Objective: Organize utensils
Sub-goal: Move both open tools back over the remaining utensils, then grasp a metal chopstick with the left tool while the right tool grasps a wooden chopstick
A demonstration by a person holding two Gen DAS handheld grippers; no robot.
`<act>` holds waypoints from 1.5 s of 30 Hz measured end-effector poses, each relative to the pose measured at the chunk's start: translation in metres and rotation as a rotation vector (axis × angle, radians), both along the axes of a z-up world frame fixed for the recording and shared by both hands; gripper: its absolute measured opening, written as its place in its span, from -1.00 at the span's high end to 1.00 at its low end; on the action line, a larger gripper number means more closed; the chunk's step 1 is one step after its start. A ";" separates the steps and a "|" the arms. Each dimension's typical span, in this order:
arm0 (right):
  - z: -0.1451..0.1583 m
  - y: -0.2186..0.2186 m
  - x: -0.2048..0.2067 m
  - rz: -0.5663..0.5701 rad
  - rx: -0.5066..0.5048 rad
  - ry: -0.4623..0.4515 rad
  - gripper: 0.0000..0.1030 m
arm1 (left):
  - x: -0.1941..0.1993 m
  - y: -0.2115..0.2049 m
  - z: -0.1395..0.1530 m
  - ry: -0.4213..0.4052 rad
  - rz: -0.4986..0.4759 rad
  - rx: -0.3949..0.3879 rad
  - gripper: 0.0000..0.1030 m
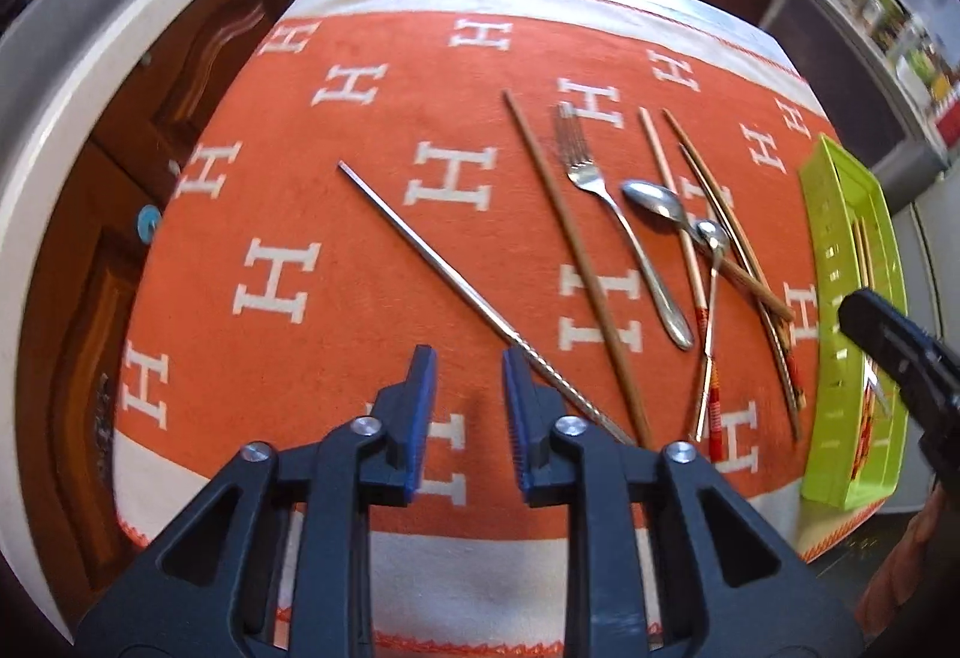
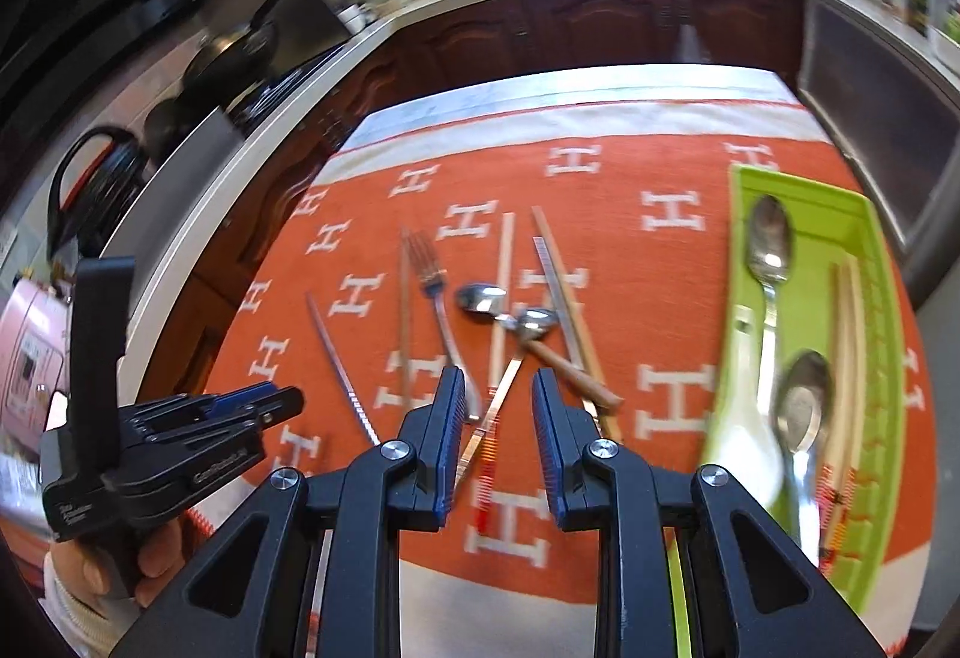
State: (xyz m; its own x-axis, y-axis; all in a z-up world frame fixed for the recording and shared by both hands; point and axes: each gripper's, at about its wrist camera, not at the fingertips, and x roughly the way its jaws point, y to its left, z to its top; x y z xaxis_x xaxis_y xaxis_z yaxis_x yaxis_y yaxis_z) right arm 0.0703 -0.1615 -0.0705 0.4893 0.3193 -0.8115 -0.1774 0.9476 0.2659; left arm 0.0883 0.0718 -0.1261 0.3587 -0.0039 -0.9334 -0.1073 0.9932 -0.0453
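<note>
Fingers on your left gripper (image 1: 465, 358) and right gripper (image 2: 498, 382) are both spread, nothing between them; green tray (image 2: 879, 298) holds spoons, probably chopsticks too.

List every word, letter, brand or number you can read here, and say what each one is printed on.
"H": white letters repeated across the orange cloth.
Side of the left hand-held gripper: white print, too blurred to read.
Pink appliance: panel markings, too small to read.
Green tray and utensils: no text seen.
</note>
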 end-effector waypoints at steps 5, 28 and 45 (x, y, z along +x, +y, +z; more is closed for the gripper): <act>-0.013 0.028 0.017 0.062 -0.005 0.017 0.55 | 0.006 0.021 -0.012 0.011 0.076 -0.062 0.17; -0.106 0.109 0.059 0.318 -0.149 0.045 0.84 | 0.034 0.024 -0.042 0.059 0.163 -0.051 0.16; -0.109 0.081 0.059 0.233 -0.053 0.085 0.88 | 0.045 0.000 -0.048 0.054 0.175 0.044 0.46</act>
